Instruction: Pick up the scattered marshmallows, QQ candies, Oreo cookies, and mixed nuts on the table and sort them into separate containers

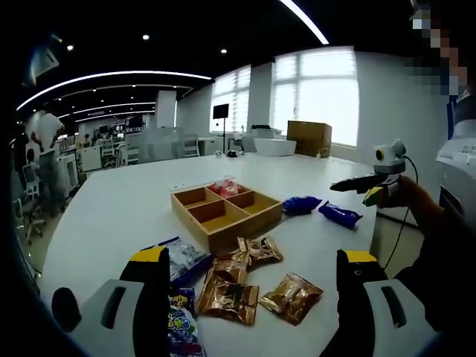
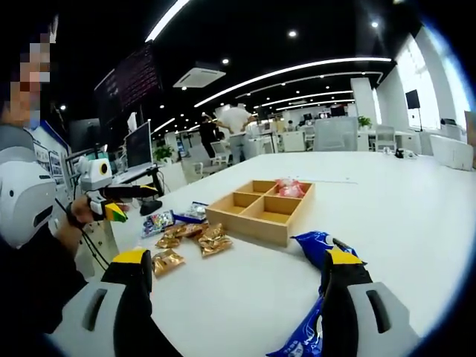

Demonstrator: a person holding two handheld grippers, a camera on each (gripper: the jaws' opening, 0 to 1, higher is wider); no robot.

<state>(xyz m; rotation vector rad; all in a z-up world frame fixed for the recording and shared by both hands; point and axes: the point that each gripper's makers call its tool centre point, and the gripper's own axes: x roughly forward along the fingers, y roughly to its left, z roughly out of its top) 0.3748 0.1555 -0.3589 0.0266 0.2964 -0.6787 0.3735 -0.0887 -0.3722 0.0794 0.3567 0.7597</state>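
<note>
Left gripper view: left gripper (image 1: pixel 253 279) jaws wide apart, nothing between them, held above the near edge of the white table (image 1: pixel 119 208). Wooden four-compartment tray (image 1: pixel 225 210) sits mid-table; a pink-red packet (image 1: pixel 225 187) lies in its far compartment, the other three look bare. Gold-brown foil snack packets (image 1: pixel 245 282) are scattered just in front of the tray, four or so, some overlapping. Clear-and-blue candy bags (image 1: pixel 181 260) lie by the left jaw, one colourful bag (image 1: pixel 181 327) partly hidden behind it. Two blue Oreo packs (image 1: pixel 320 210) lie to the right of the tray, apart from it. The right gripper (image 1: pixel 364 184) comes in from the right, held in a person's hand over the table edge, jaws close together, empty as far as visible. Office desks and a standing person in the background.

Right gripper view: right gripper (image 2: pixel 238 271) jaws wide apart, not clamped on anything; a blue Oreo pack (image 2: pixel 316 249) lies between them on the table, touching or just behind the right jaw, and another blue pack (image 2: pixel 301 338) shows lower by the same jaw. The tray (image 2: pixel 260 210) is further off, pink-red packet (image 2: pixel 288 187) in a far compartment. Gold packets (image 2: pixel 190 242) and candy bags (image 2: pixel 160 221) lie left of the tray. The left gripper (image 2: pixel 134 193) is at the left, in a person's hand; can't tell its jaw gap here.
</note>
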